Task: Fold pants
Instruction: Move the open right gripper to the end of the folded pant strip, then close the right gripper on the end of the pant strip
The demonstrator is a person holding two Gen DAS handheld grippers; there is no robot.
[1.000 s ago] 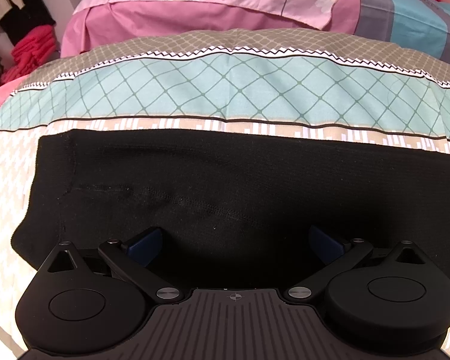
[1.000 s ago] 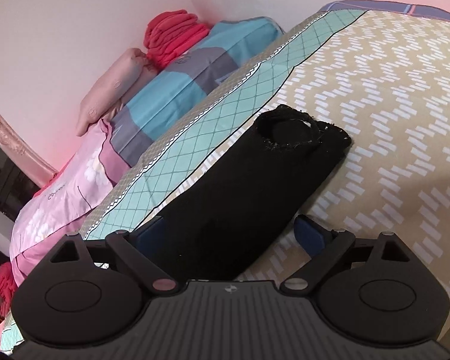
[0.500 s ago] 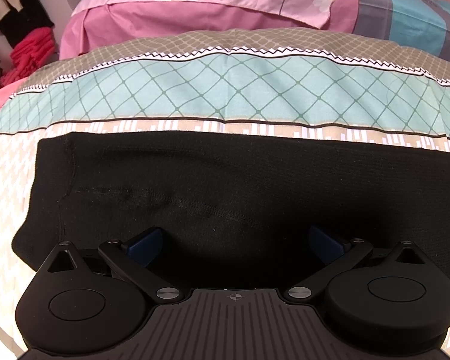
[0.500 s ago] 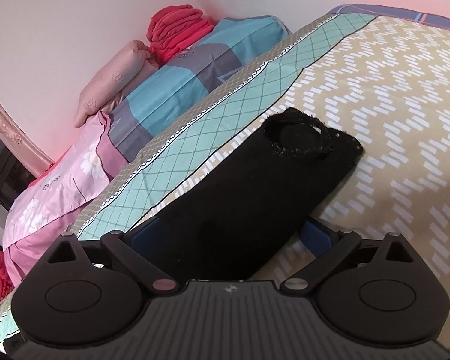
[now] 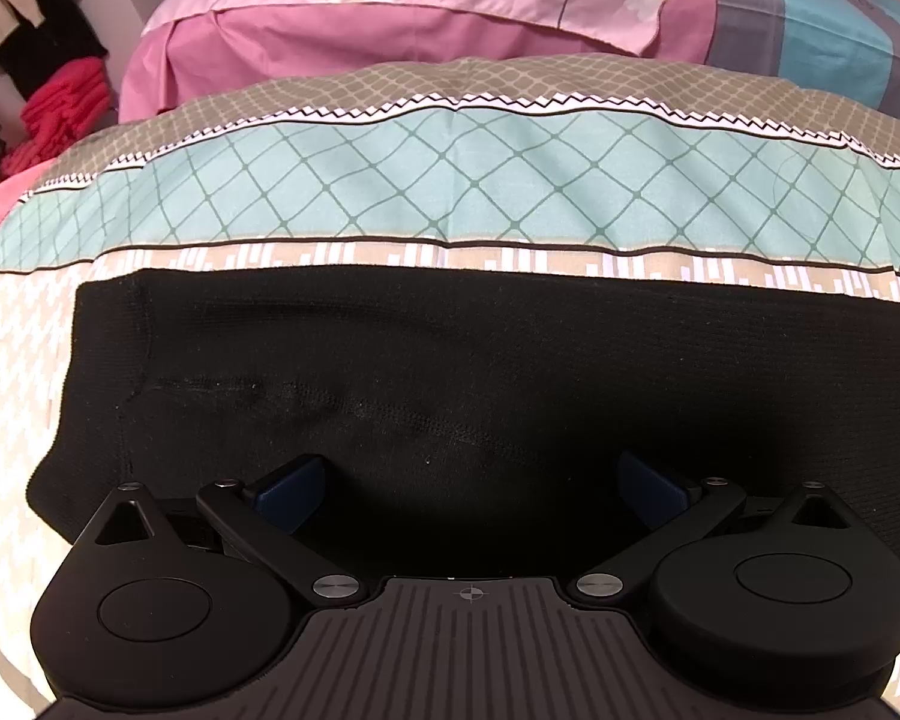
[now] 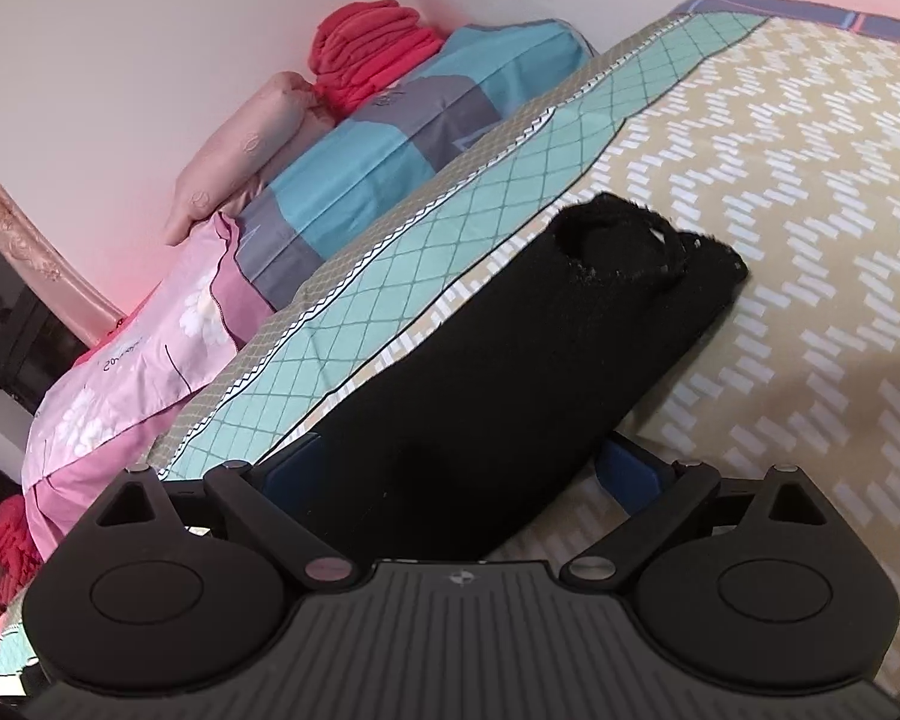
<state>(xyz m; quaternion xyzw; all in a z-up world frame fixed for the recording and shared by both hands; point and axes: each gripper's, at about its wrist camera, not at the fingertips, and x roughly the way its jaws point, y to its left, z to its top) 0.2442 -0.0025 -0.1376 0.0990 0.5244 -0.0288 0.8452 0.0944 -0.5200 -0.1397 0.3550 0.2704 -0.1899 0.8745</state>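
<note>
Bed (image 6: 810, 192): patterned beige sheet with a teal lattice band; open sheet lies to the right of the garment; far corner cut off by the frame.

Pillows (image 5: 426, 6): pink floral and blue-grey, stacked along the wall beyond the teal band; a red folded pile (image 6: 372, 54) sits on top.

Pants (image 5: 480, 372): black, flat, lengthwise on the sheet; near edge hidden under both tools; right end cut off in the left view, frayed hem end (image 6: 636, 240) showing in the right view. Fabric detail hard to make out.

Left gripper (image 5: 471, 483): jaws spread wide over the cloth, holding nothing.

Right gripper (image 6: 459, 468): jaws spread, straddling the pants' width; contact cannot be told.
</note>
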